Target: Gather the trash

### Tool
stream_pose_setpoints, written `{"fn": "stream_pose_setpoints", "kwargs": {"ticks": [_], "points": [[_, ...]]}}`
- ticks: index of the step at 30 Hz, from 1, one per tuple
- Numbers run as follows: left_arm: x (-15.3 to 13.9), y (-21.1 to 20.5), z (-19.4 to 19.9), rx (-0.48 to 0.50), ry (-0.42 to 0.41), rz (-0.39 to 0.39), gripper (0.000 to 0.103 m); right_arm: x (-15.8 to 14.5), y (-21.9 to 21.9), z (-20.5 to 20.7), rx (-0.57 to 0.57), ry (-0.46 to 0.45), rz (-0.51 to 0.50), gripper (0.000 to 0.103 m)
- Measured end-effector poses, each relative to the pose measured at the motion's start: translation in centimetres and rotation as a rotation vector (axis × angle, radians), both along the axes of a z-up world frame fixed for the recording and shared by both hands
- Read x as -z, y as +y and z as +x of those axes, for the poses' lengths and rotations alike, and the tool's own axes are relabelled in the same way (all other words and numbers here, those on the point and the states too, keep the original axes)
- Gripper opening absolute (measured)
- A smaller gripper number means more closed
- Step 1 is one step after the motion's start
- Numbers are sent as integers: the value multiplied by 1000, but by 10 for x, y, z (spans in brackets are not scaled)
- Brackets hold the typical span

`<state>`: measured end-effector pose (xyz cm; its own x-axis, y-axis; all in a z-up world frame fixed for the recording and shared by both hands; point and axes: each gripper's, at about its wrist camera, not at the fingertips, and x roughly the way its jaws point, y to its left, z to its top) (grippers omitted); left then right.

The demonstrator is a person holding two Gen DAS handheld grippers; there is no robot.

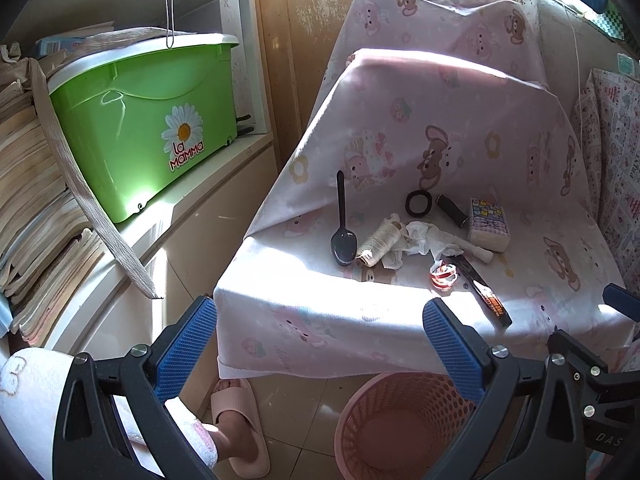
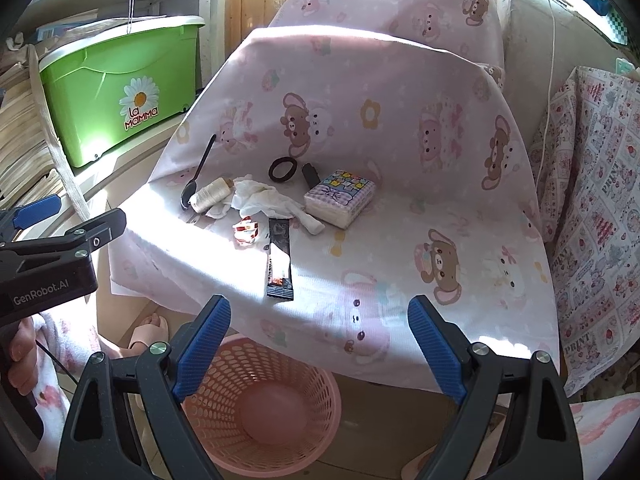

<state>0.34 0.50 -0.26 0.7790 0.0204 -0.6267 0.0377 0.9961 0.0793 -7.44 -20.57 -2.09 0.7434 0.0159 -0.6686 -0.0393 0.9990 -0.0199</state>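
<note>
On a seat draped in pink bear-print cloth (image 2: 400, 216) lie crumpled white tissue (image 2: 264, 200), a red-and-white wrapper (image 2: 246, 232) and a black sachet (image 2: 279, 264). The same tissue (image 1: 428, 240), wrapper (image 1: 443, 274) and sachet (image 1: 486, 292) show in the left wrist view. A pink perforated basket (image 2: 260, 404) stands on the floor below the seat's front edge; it looks empty. My left gripper (image 1: 320, 344) and right gripper (image 2: 320, 344) both hang open over the front edge, holding nothing.
Also on the cloth: a black spoon (image 2: 198, 172), a thread spool (image 2: 210, 198), a black ring (image 2: 283, 169), a small dark cylinder (image 2: 311, 175) and a tissue pack (image 2: 340, 198). A green storage box (image 1: 148, 124) sits on a shelf at left. A slippered foot (image 1: 236, 432) stands beside the basket (image 1: 400, 428).
</note>
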Motion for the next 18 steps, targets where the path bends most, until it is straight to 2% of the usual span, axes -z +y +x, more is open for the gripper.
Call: {"fn": "stream_pose_setpoints", "kwargs": {"ticks": [6,11,18], "points": [[5,-4,3,10,26,19,102,2,-1,2,-14,-11,1,92],[9,-4,4,34,63,-8,102,2,-3,3,16,0,-33,92],[12,-6,5,55,88,-2,102,-2,-7,-1,15,-5,11,91]]}}
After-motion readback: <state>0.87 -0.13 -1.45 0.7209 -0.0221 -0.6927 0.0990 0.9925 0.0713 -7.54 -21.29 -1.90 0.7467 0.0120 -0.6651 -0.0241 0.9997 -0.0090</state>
